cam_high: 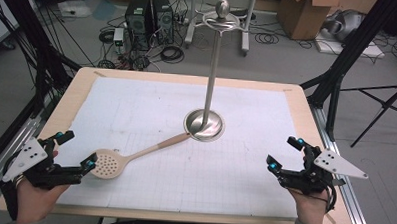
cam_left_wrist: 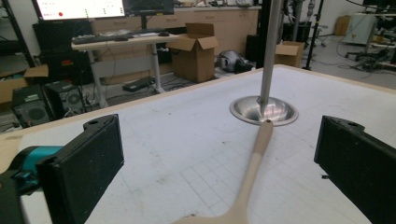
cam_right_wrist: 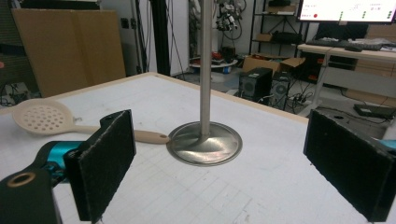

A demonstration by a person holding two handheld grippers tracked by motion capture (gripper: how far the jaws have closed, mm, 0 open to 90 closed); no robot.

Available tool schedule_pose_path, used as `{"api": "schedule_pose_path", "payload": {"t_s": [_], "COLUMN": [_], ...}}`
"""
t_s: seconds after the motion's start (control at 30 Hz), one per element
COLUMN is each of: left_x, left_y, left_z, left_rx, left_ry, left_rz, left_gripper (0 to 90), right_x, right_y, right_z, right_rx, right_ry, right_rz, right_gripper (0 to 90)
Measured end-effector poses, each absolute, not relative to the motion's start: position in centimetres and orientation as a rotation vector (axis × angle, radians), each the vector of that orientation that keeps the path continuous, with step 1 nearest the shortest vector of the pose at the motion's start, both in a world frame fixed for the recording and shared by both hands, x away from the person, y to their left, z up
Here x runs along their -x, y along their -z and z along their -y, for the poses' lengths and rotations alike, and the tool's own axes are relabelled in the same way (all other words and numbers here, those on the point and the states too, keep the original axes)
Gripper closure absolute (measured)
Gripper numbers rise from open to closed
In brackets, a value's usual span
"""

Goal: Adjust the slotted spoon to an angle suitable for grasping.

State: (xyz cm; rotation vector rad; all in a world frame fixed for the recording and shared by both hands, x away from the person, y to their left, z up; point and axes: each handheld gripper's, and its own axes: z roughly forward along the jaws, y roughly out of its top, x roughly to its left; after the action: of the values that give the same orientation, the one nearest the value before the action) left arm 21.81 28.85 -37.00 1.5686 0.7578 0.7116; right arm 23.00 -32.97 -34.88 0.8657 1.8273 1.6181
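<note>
Even, cool overhead room light falls on the white gridded sheet covering the tabletop (cam_high: 151,110), bright but not blown out, with soft, faint shadows. The round polished steel base of the upright metal stand (cam_high: 204,125) carries streaky glare, also seen in both gripper views. The high view is slightly soft and bends straight lines near its edges. In the gripper views the near black foam-faced jaws look blurred, and a lit monitor screen (cam_left_wrist: 81,8) in the background is washed out.

On the worktop (cam_high: 137,100): 1 slotted spoon (cam_high: 115,161), 1 metal stand (cam_high: 206,123), plus 2 grippers, left gripper (cam_high: 76,149) & right gripper (cam_high: 283,154).
</note>
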Motion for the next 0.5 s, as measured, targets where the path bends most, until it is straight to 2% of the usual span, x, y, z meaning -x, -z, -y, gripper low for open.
{"api": "schedule_pose_path", "payload": {"t_s": [0.5], "left_x": [-21.56], "left_y": [36.81], "left_z": [-28.32], "left_rx": [-1.579], "left_ry": [-0.696], "left_rz": [-0.715], "left_gripper": [1.8], "right_x": [-23.03], "right_y": [35.11], "right_z": [32.7], "right_rx": [-0.855], "right_ry": [-1.627], "right_rz": [-1.866], "right_gripper": [8.2]}}
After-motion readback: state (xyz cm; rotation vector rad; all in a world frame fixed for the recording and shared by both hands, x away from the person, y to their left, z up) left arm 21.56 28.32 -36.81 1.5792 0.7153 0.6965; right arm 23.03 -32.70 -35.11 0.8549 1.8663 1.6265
